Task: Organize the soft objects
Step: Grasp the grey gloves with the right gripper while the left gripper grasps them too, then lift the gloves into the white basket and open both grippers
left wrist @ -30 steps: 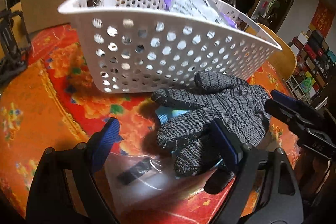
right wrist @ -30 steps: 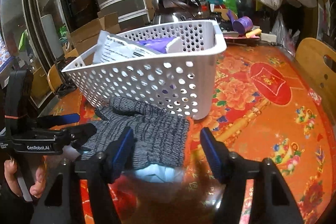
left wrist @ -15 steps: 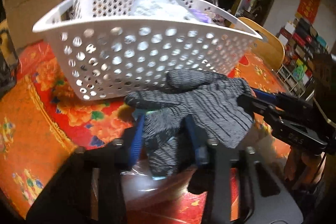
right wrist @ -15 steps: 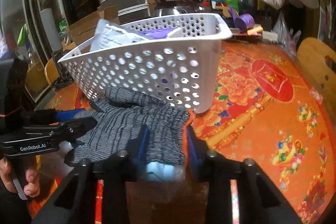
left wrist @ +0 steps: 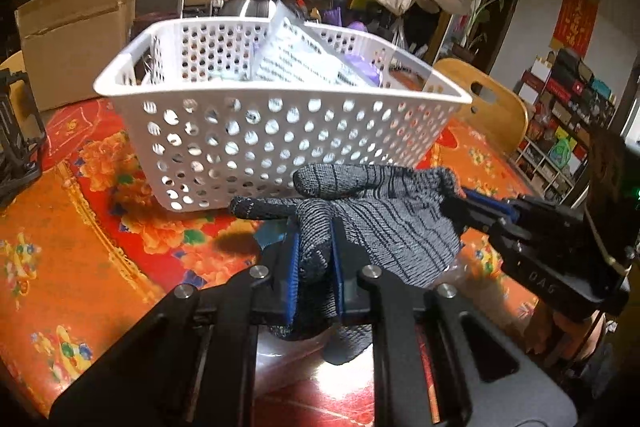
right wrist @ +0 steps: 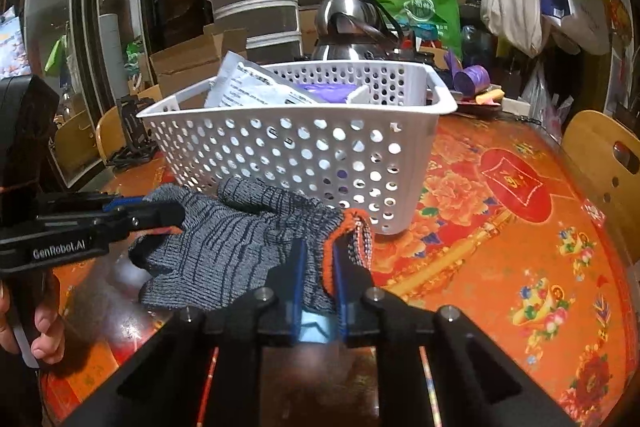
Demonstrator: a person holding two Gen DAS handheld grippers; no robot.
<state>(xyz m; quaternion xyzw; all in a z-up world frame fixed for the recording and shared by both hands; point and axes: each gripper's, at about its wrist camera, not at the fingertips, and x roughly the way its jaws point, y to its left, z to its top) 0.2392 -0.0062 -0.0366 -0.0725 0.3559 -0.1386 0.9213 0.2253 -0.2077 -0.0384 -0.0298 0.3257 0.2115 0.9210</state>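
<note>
A grey knit glove (left wrist: 384,215) hangs stretched between both grippers, just in front of the white perforated basket (left wrist: 280,139). My left gripper (left wrist: 314,259) is shut on the glove's finger end. My right gripper (right wrist: 318,267) is shut on the glove (right wrist: 236,243) at its orange-trimmed cuff. The right gripper shows at the right of the left wrist view (left wrist: 480,205), and the left gripper at the left of the right wrist view (right wrist: 160,213). The basket (right wrist: 304,147) holds a white printed packet (left wrist: 304,55) and a purple item (right wrist: 328,89).
The table (right wrist: 500,227) has a red and orange floral cloth. A clear plastic bag (left wrist: 464,275) lies under the glove. A steel kettle (right wrist: 348,31) and cardboard boxes (left wrist: 76,31) stand behind the basket. Wooden chairs (right wrist: 604,151) edge the table.
Both grippers have closed on the glove, the left on its fingers and the right on its cuff, and have lifted it off the table in front of the basket.
</note>
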